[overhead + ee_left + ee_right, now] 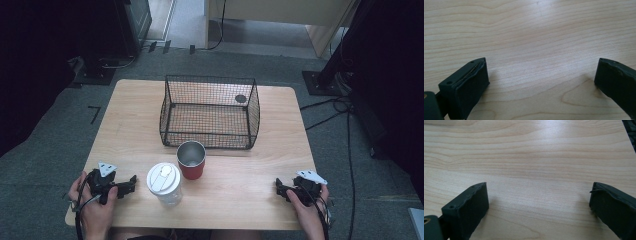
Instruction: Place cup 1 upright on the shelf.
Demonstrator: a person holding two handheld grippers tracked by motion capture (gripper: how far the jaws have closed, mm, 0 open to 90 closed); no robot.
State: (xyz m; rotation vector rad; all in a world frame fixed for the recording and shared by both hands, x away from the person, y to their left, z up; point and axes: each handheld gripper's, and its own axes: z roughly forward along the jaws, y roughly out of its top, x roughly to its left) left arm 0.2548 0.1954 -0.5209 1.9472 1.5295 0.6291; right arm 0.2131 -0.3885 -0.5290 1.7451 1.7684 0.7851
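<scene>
Left gripper (131, 181): in my left hand (95, 205), low at the near left of the table (280, 150). My jaws stand wide apart with bare wood between them; they hold nothing.

Right gripper (278, 189): in my right hand (310, 202), low at the near right of the table. My jaws are spread wide over bare wood, gripping nothing.

Clear cup (165, 184): white lid on, upright near the front edge, just right of my left gripper, not touched.

Red cup (191, 160): upright, open top, metal inside; just behind and right of the clear cup, close by it, whether touching I cannot tell.

Basket (172, 97): black wire, mid-table, just behind the red cup. Well apart from both grippers.
</scene>
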